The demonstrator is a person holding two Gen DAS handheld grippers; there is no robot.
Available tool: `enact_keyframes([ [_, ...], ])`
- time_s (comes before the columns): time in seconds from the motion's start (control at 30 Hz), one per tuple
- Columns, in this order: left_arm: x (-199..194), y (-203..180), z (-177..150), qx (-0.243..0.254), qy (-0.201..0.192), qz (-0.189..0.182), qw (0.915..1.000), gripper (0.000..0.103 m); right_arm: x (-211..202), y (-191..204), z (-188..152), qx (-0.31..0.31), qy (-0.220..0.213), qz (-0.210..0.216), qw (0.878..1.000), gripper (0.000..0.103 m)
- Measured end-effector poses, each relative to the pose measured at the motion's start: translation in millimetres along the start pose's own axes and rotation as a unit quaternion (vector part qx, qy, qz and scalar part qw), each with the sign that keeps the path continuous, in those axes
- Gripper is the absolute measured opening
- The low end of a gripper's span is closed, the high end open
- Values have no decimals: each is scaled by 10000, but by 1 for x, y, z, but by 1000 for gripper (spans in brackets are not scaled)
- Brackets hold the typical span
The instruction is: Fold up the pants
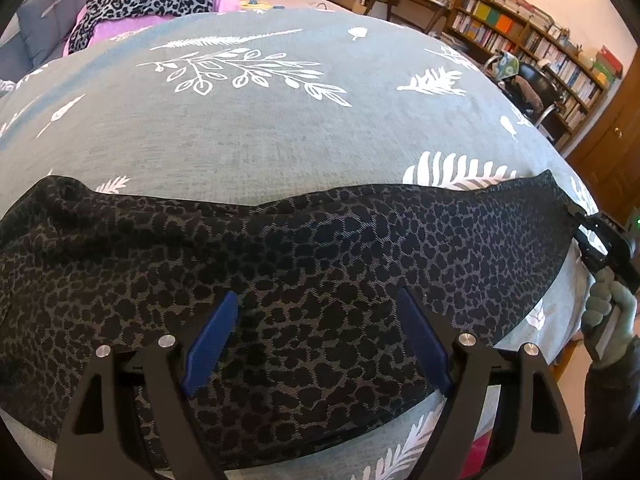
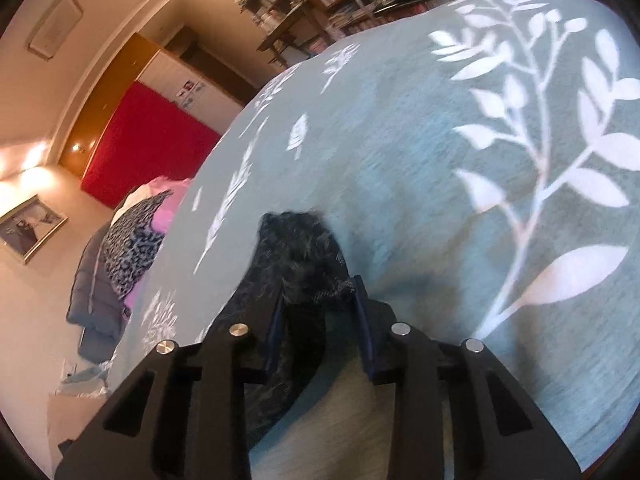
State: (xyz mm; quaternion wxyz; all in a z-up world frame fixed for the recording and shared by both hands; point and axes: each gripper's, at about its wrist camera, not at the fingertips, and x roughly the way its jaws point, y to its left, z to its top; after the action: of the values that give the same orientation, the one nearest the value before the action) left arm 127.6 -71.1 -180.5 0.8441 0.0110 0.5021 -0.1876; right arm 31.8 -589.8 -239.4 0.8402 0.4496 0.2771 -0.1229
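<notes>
The leopard-print pants (image 1: 304, 256) lie across the bed (image 1: 256, 136). The left tongs (image 1: 316, 300) hover spread above them, tilted down. The right tongs (image 2: 318, 284) pinch the pants' end.

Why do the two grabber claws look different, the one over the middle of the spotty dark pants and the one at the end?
The left gripper stands wide open above the dark leopard-print pants, holding nothing; the right gripper has its jaws drawn in on a bunched end of the pants. The left points at flat cloth, the right at a raised clump. Both have black arms and blue pads, above the grey-green leaf-print bedspread.
</notes>
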Motion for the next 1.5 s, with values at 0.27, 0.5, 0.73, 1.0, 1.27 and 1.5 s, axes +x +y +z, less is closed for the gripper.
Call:
enact_keyframes([
  [0.27,-6,12,-1,-172,-35,45,9998,81,2,10,0,-5,-6,29,10000,21],
  [0.5,-13,31,0,-490,-80,159,9986,81,-26,90,-10,-1112,-103,424,9928,18],
  [0.73,-30,51,-2,-722,-305,196,9967,81,-47,182,-39,-2036,-51,1222,9714,18],
  [1.0,-50,87,-11,-1128,-524,240,9919,81,-52,267,-100,-2765,384,2001,9392,18],
  [1.27,-68,131,-30,-1607,-644,362,9842,81,-18,331,-186,-3433,1182,2260,9039,18],
  [1.5,-84,172,-50,-2035,-743,415,9754,81,12,363,-255,-3939,1714,2210,8756,18],
])
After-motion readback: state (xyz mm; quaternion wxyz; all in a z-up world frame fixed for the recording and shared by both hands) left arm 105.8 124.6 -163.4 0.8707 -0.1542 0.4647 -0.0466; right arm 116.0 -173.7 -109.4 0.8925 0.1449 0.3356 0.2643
